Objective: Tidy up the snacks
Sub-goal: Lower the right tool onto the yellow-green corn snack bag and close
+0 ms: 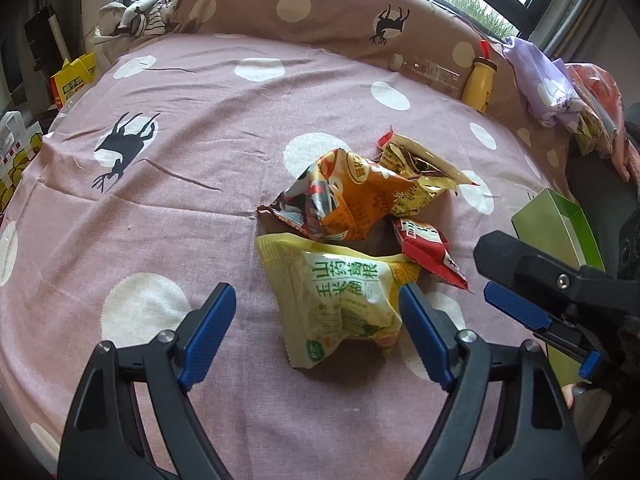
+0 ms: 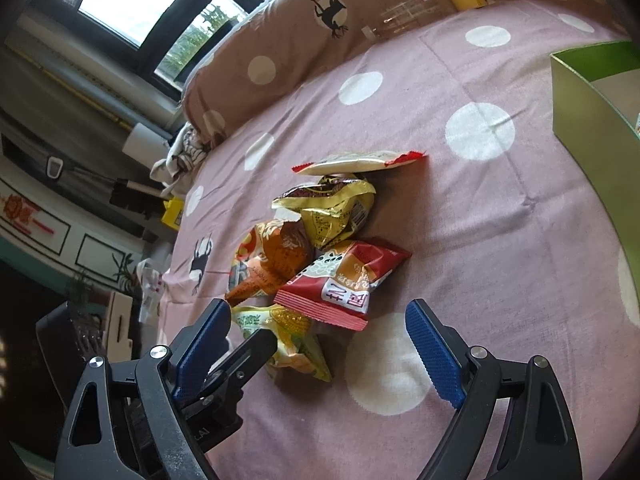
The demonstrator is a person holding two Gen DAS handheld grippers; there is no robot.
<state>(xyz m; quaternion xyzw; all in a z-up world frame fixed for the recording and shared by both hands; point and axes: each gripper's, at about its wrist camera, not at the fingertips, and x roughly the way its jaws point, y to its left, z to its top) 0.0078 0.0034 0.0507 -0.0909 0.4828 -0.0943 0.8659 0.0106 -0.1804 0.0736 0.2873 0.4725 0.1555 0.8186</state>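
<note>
Blue-padded jaws of both grippers gape wide, tilted down over the yellow packet [image 1: 340,300].

Two black plastic grippers, left gripper [image 1: 316,336] and right gripper [image 2: 318,344]: ribbed blue pads [image 1: 210,334], silver pivot screws [image 1: 166,336], triangular cut-outs in the arms

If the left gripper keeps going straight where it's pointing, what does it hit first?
Most likely the pale yellow snack packet, which lies right ahead between the open fingers of the left gripper; its right pad looks almost against the packet's edge, though depth is hard to judge.
</note>
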